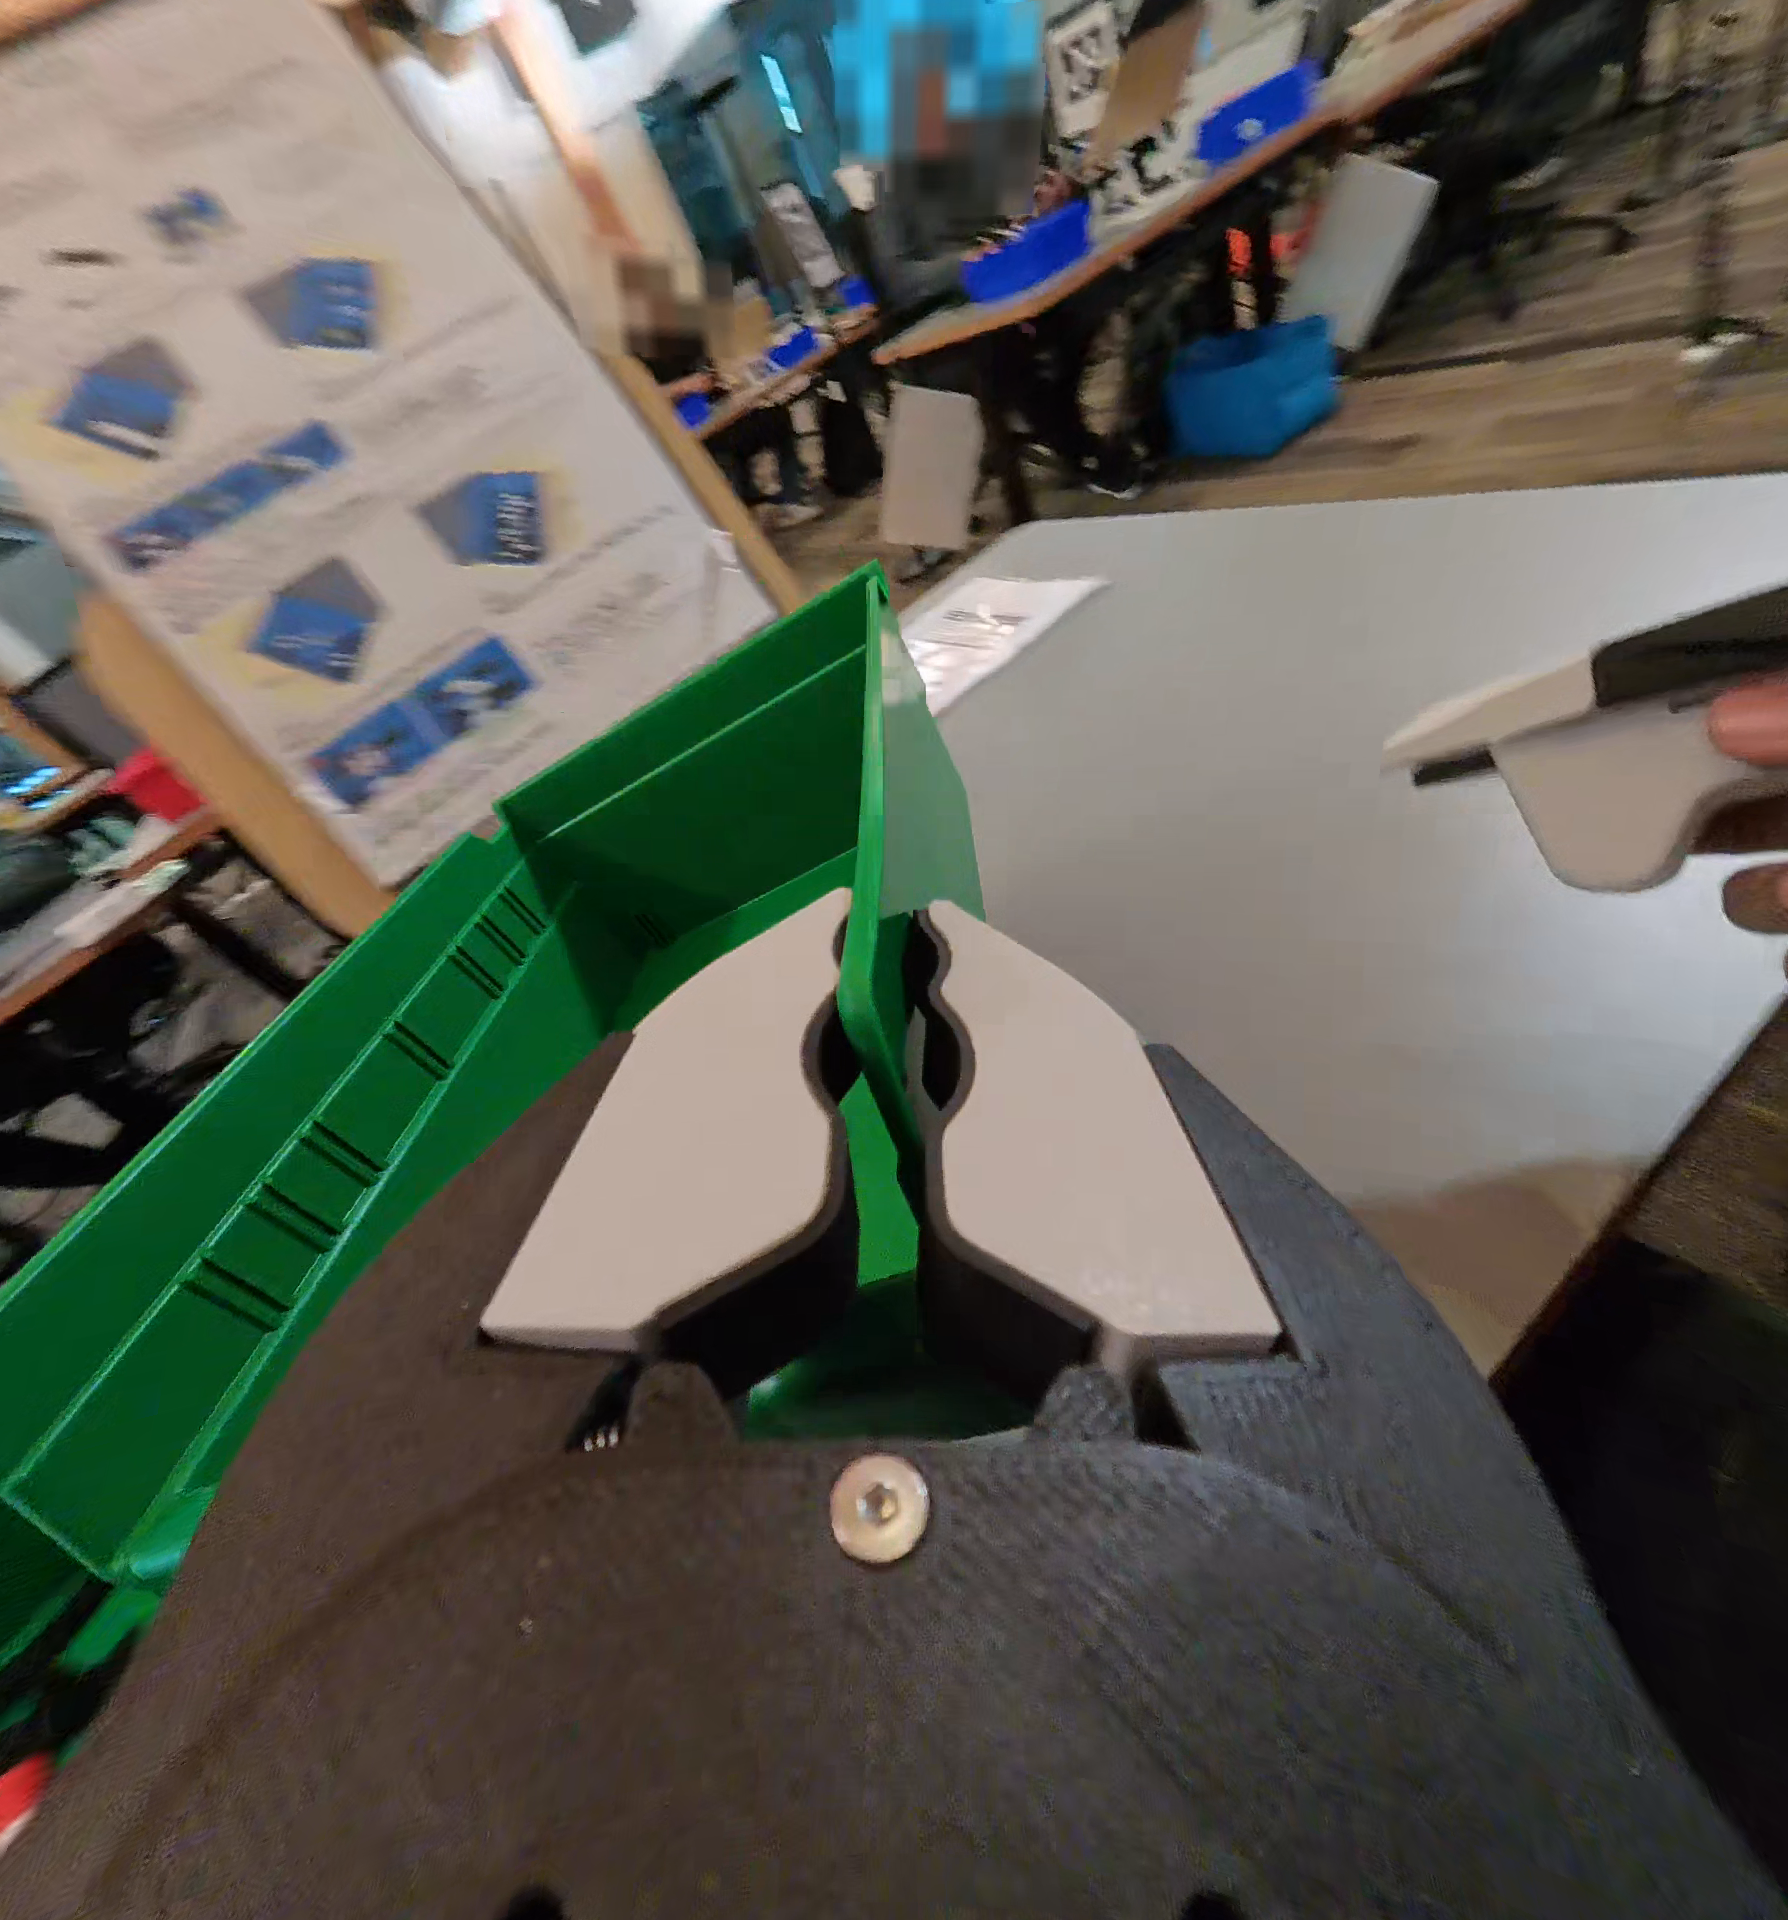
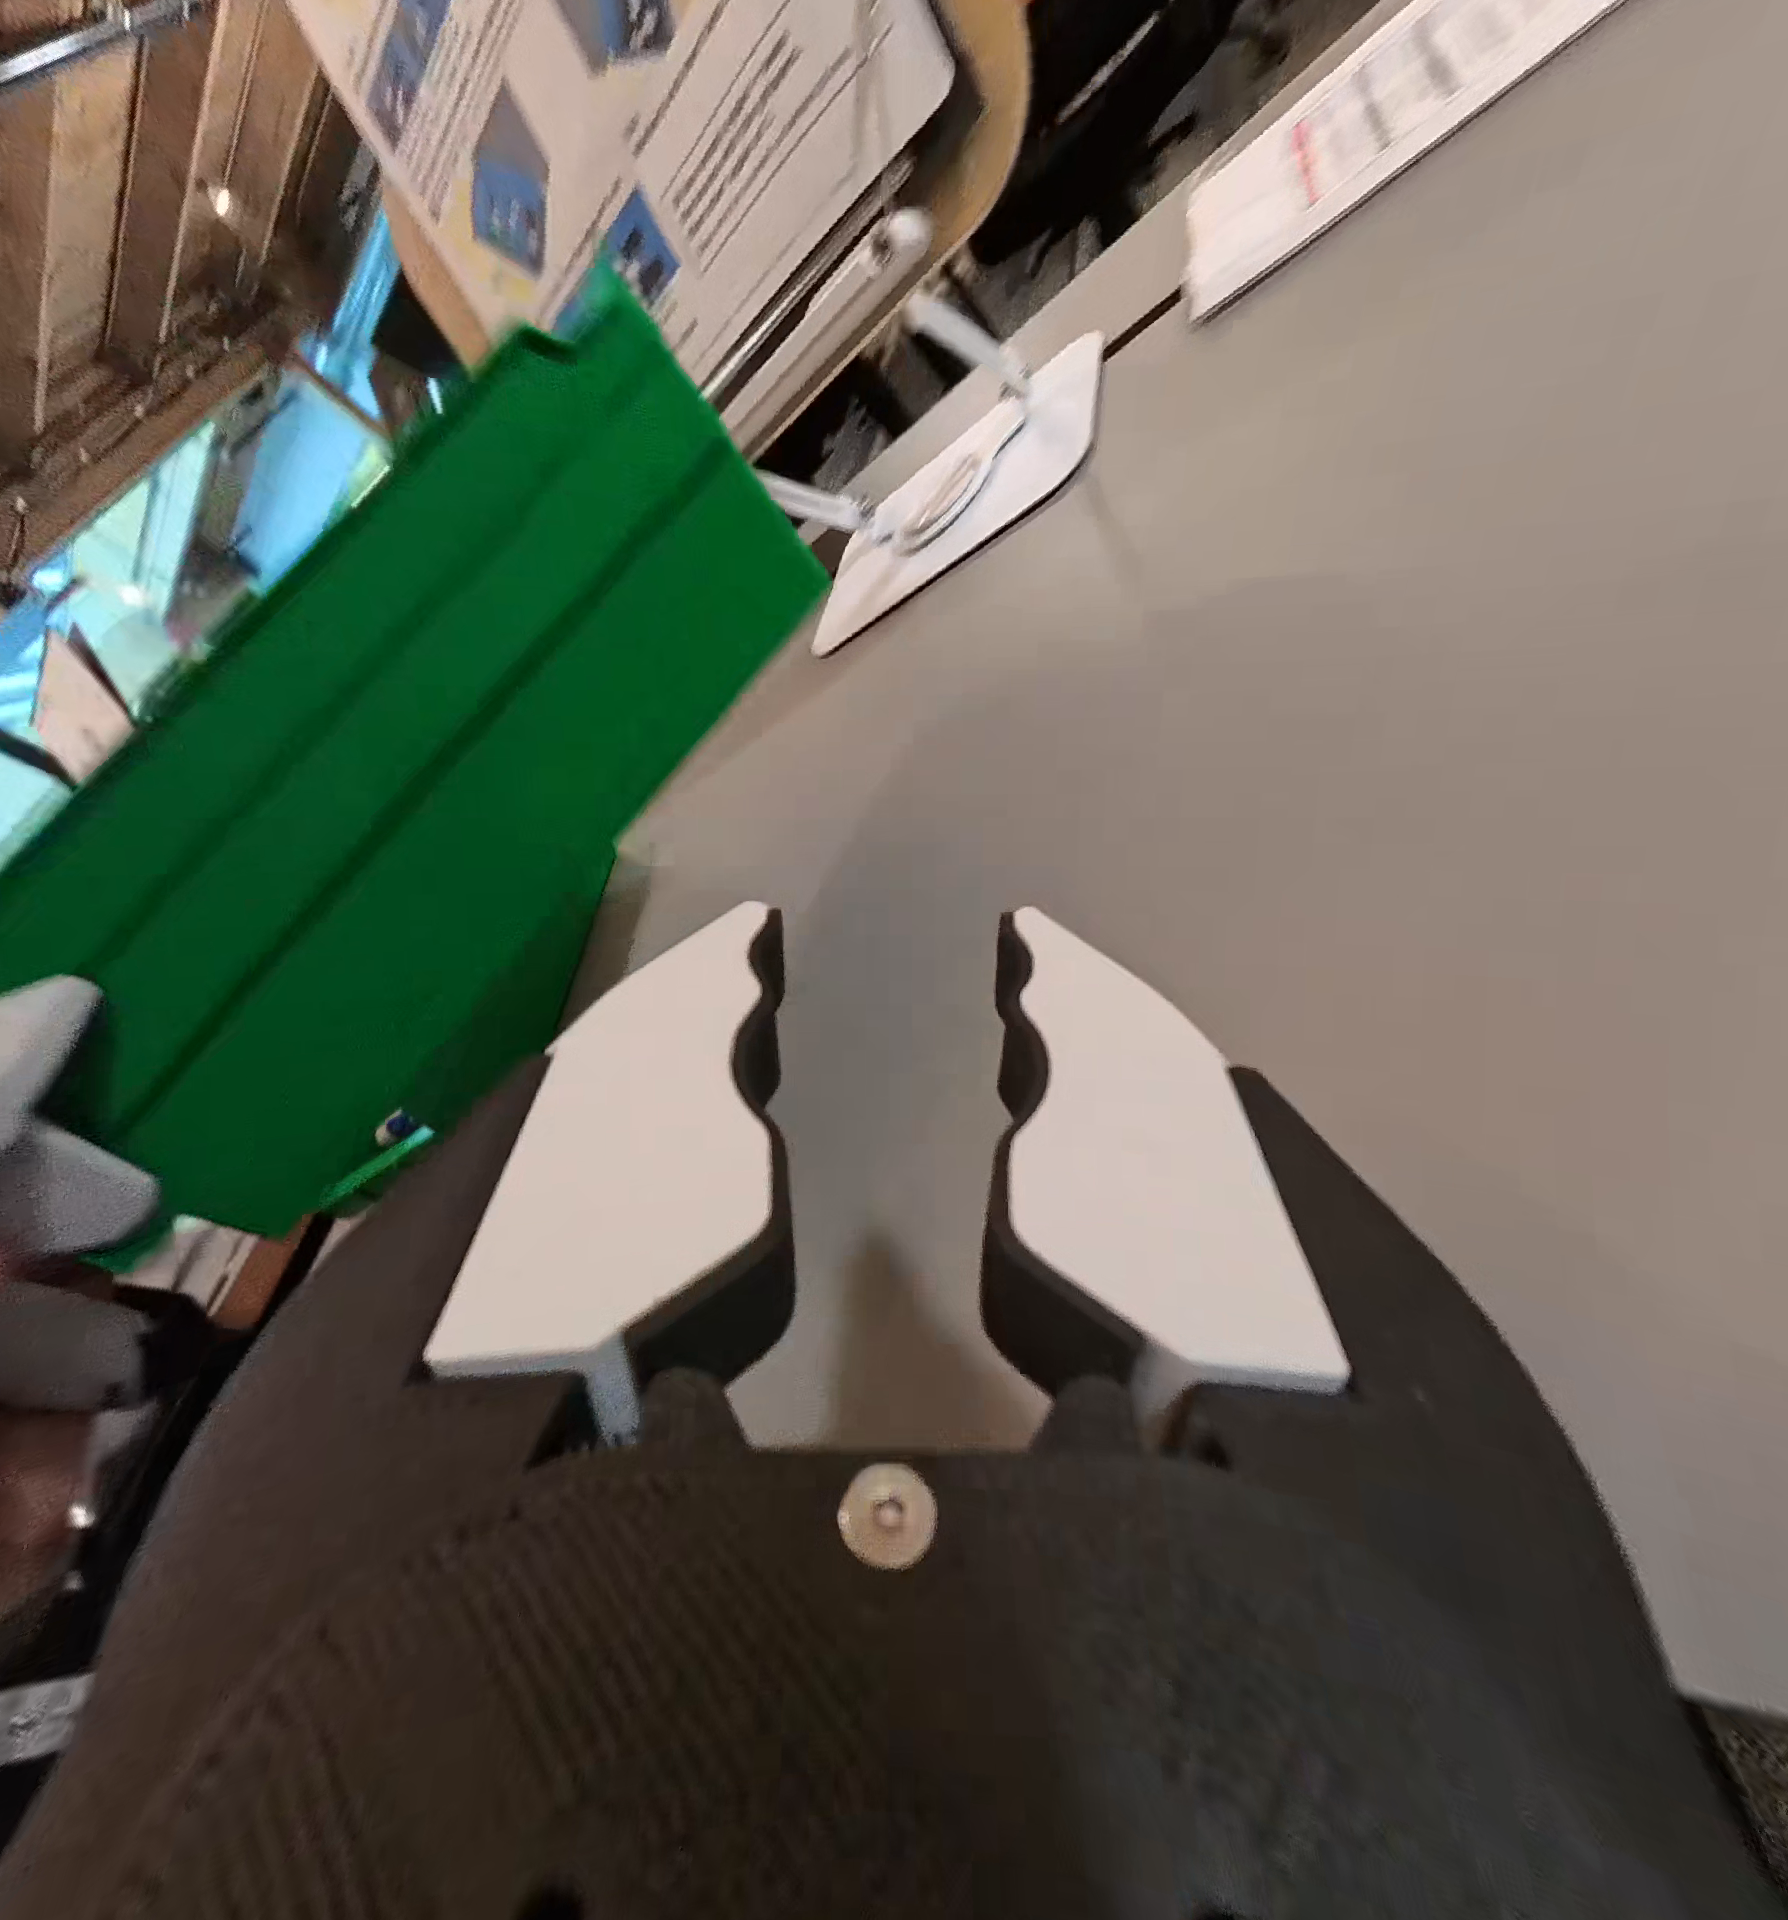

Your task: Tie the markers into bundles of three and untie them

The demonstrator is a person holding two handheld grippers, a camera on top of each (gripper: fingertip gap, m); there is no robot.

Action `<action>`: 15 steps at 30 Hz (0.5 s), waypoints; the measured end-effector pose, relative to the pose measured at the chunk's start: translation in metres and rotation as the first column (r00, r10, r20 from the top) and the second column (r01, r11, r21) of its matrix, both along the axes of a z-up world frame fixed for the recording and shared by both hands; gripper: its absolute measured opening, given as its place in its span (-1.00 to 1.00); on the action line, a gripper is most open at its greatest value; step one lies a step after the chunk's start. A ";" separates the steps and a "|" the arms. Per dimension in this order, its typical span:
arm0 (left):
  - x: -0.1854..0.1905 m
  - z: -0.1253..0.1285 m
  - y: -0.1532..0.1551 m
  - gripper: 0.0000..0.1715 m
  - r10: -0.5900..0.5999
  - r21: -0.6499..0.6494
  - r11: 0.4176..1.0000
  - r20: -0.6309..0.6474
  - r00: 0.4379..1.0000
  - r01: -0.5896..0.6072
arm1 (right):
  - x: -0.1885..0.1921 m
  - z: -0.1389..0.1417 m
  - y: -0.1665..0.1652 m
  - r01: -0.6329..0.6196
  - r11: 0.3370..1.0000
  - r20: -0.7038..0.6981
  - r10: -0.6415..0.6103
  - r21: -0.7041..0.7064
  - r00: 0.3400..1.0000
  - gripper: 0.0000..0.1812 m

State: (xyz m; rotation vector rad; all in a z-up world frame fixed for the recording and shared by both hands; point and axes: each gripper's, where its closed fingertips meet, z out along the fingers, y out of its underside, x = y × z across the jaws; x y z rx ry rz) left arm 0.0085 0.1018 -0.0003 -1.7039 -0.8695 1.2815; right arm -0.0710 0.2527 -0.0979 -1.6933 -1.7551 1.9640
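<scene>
One green bin point(image 1: 370, 1039), wall pinched in left gripper point(image 1: 885, 935); right gripper point(image 2: 890, 935) agape.

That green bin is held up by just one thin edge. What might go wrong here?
The left gripper pinches only the thin side wall of the green bin, which hangs tilted in the air, so it might twist or slip out. A small red object inside the bin's lower end could tumble out. The right gripper is open and holds nothing, so it gives the bin no support.
</scene>
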 end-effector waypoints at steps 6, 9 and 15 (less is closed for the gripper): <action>-0.022 -0.066 0.076 -0.93 -0.165 0.038 0.986 0.124 0.978 0.161 | 0.002 -0.004 0.046 0.114 0.993 -0.023 -0.113 0.023 0.993 -0.64; -0.039 -0.087 0.107 -0.91 -0.190 -0.073 0.978 0.092 0.977 0.197 | 0.011 0.012 0.062 0.182 0.982 -0.086 -0.185 -0.041 0.979 -0.70; -0.068 -0.135 0.151 -0.91 -0.293 0.216 0.948 0.316 0.902 0.233 | 0.024 0.013 0.066 0.216 0.973 -0.178 -0.199 0.082 0.964 -0.64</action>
